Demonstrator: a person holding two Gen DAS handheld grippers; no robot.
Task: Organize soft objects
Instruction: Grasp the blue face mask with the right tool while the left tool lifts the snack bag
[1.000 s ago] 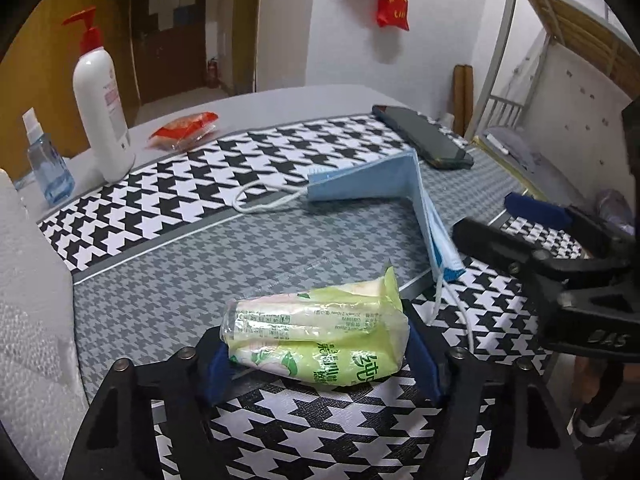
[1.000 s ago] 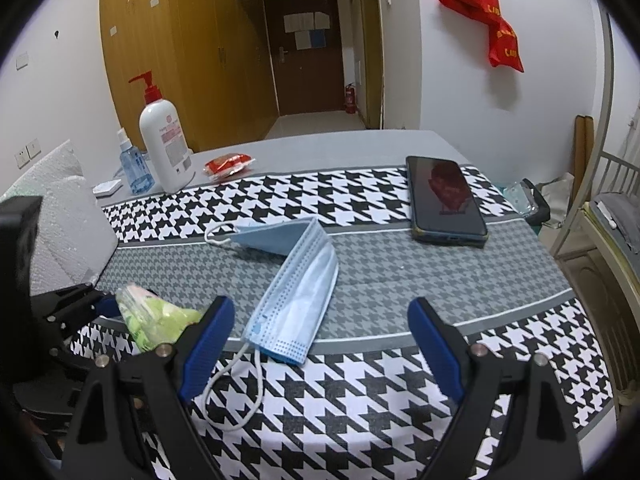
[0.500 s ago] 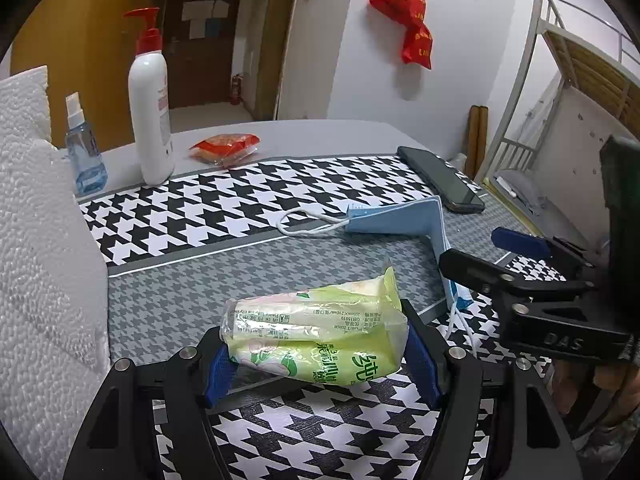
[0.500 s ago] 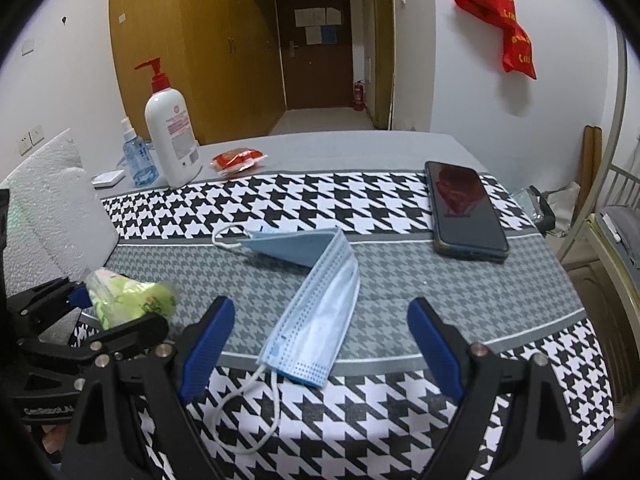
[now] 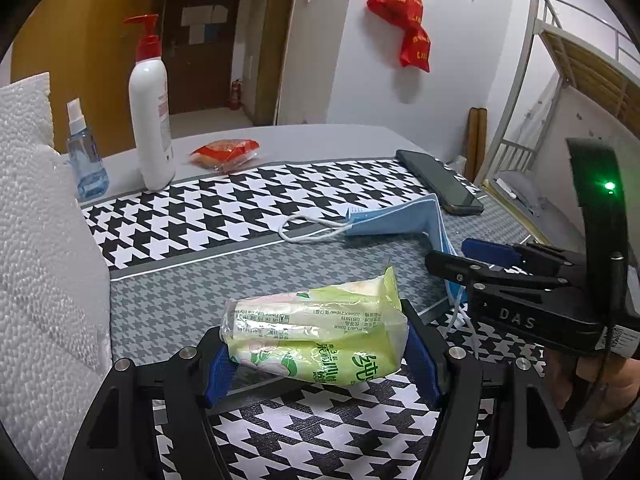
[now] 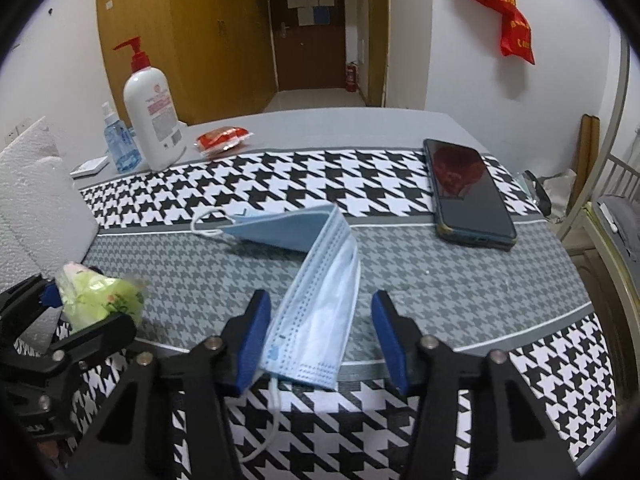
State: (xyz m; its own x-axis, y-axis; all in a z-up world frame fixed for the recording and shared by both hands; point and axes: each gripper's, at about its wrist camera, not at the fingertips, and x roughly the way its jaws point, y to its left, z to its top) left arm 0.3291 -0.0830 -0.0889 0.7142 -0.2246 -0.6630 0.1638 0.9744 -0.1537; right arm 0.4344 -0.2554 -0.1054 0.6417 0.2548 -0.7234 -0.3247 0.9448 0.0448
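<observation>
Two grippers are working over your houndstooth cloth [image 6: 400,176]. Your left gripper [image 5: 320,354] is clamping the green tissue pack [image 5: 316,340], lifted off the cloth; its far end is hard to make out from the right wrist. Your right gripper [image 6: 320,340] is closing, narrower than a second ago, around the blue face mask [image 6: 316,304], pads not yet pressing; the mask's near ear loop is partly hidden beneath the fingers.

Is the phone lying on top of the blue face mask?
No. The phone lies flat on the tablecloth, apart from the face mask, with patterned cloth showing between them.
</observation>
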